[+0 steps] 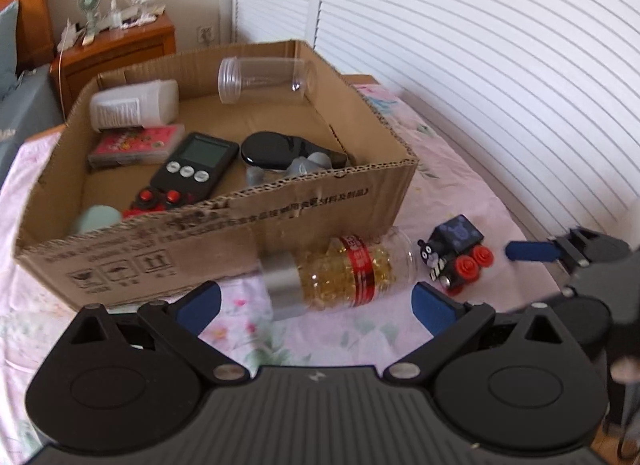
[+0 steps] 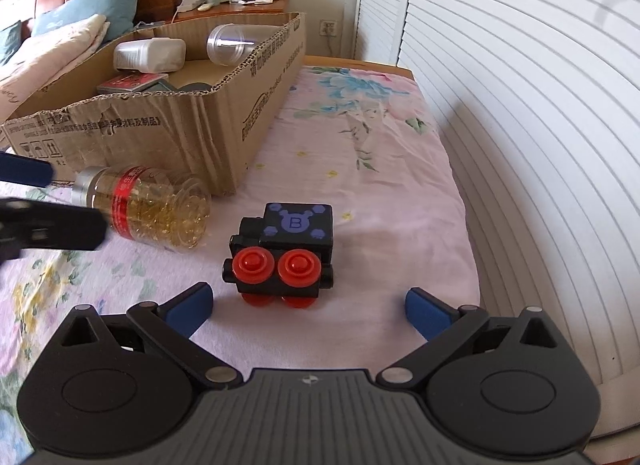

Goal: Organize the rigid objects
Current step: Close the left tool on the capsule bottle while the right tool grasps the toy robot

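A clear bottle of yellow capsules (image 1: 344,269) with a silver cap and red label lies on its side on the pink bedsheet, just in front of a cardboard box (image 1: 320,201). My left gripper (image 1: 316,305) is open and empty, with the bottle just beyond its fingertips. A black toy train (image 2: 286,253) with red wheels lies to the right of the bottle (image 2: 160,213). My right gripper (image 2: 308,305) is open and empty, with the train just ahead of its fingers. The train (image 1: 456,255) and the right gripper's finger (image 1: 528,251) also show in the left wrist view.
The box (image 2: 224,113) holds a white bottle (image 1: 134,105), a clear jar (image 1: 266,79), a pink card box (image 1: 138,143), a black timer (image 1: 196,165), a black case (image 1: 276,151) and other small items. A white louvred wall (image 2: 520,105) runs along the bed's right. A wooden nightstand (image 1: 116,49) stands behind.
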The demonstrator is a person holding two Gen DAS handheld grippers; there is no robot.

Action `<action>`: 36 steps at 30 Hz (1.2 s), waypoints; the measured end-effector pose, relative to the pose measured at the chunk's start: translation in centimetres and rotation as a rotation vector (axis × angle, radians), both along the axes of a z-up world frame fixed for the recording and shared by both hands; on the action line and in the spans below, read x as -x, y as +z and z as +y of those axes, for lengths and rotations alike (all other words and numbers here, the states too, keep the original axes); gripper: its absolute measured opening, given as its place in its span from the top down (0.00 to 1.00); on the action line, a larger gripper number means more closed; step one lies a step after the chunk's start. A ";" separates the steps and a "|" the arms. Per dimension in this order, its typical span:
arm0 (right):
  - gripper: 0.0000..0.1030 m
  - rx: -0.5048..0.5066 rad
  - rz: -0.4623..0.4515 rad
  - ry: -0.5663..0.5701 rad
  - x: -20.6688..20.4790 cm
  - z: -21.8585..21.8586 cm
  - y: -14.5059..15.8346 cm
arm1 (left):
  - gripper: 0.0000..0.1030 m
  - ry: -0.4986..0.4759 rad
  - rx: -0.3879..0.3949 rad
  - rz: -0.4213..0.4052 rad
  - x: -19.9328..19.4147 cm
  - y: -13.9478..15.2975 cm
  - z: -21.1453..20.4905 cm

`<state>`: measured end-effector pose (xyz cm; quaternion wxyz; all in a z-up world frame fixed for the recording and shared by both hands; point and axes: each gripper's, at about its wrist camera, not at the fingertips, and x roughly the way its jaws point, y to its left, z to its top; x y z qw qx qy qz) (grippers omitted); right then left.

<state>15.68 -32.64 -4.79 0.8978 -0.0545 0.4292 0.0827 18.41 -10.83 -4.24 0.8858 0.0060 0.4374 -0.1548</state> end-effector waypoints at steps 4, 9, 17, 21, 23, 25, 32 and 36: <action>0.00 -0.001 -0.003 0.011 0.0 0.0 0.0 | 0.02 0.016 0.019 0.000 -0.6 -0.7 -1.2; 0.00 -0.002 -0.009 0.014 0.0 -0.1 -0.1 | 0.02 0.033 -0.036 -0.035 -1.1 -1.4 -2.9; 0.00 -0.002 -0.014 0.016 0.1 -0.1 -0.2 | 0.02 0.027 -0.103 -0.031 -1.0 -2.5 -3.0; 0.00 -0.005 -0.018 0.014 0.2 -0.1 -0.2 | 0.02 0.028 -0.120 -0.046 -0.6 -2.3 -2.2; 0.00 -0.005 -0.021 0.014 0.2 -0.1 -0.2 | 0.02 0.039 -0.117 -0.046 -0.8 -2.4 -2.2; 0.00 -0.006 -0.027 0.015 0.3 -0.1 -0.2 | 0.06 0.045 -0.099 -0.043 -0.9 -2.4 -2.2; 0.00 -0.009 -0.045 0.014 0.5 -0.2 -0.3 | 0.06 0.020 -0.084 -0.034 -0.2 -2.3 -1.3; 0.00 -0.006 -0.039 0.021 0.6 -0.1 -0.2 | 0.06 -0.012 -0.118 -0.029 0.9 -2.0 0.4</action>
